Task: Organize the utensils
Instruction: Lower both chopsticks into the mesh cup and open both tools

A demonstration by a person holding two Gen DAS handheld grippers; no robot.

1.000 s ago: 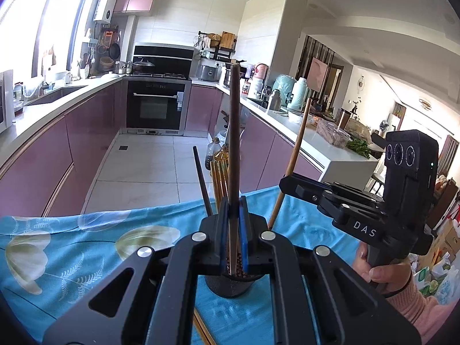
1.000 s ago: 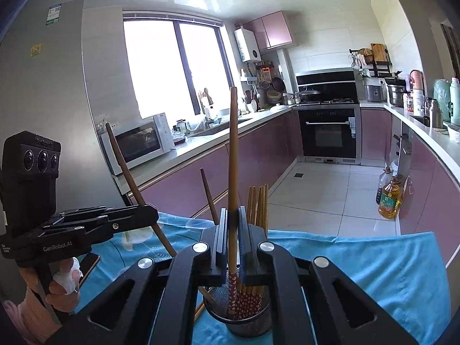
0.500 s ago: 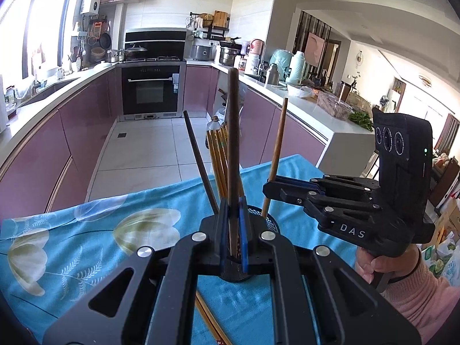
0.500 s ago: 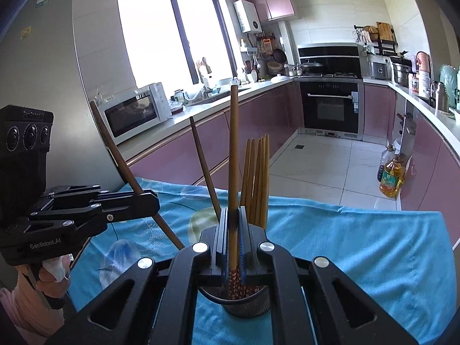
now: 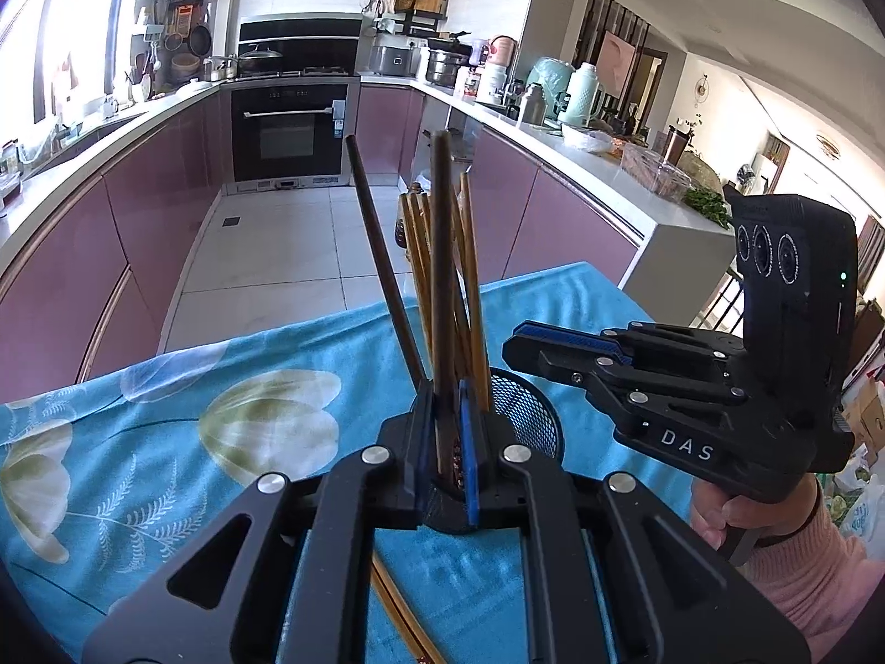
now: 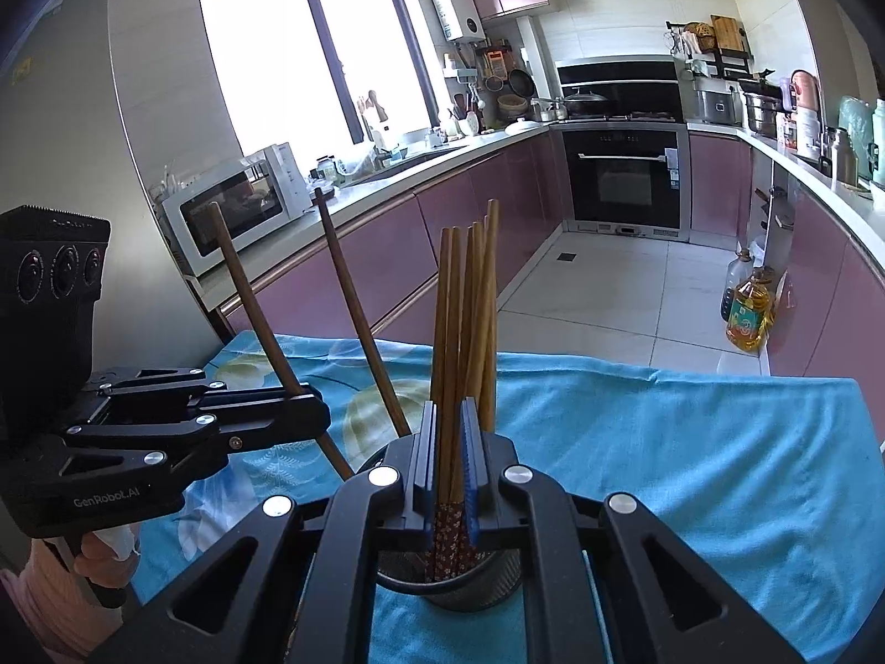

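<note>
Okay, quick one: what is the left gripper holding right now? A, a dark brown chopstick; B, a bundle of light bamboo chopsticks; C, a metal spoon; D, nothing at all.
A: the left gripper is closed on a dark brown chopstick standing upright between its fingers above the mesh holder; the right wrist view shows the same grip from the side.

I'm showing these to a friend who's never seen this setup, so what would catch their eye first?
First, the bundle of light chopsticks standing in a black mesh holder on the blue flowered cloth, right in front of both cameras. Next, the left gripper, clamped on a dark chopstick at the holder, with the right gripper close beside it.
</note>
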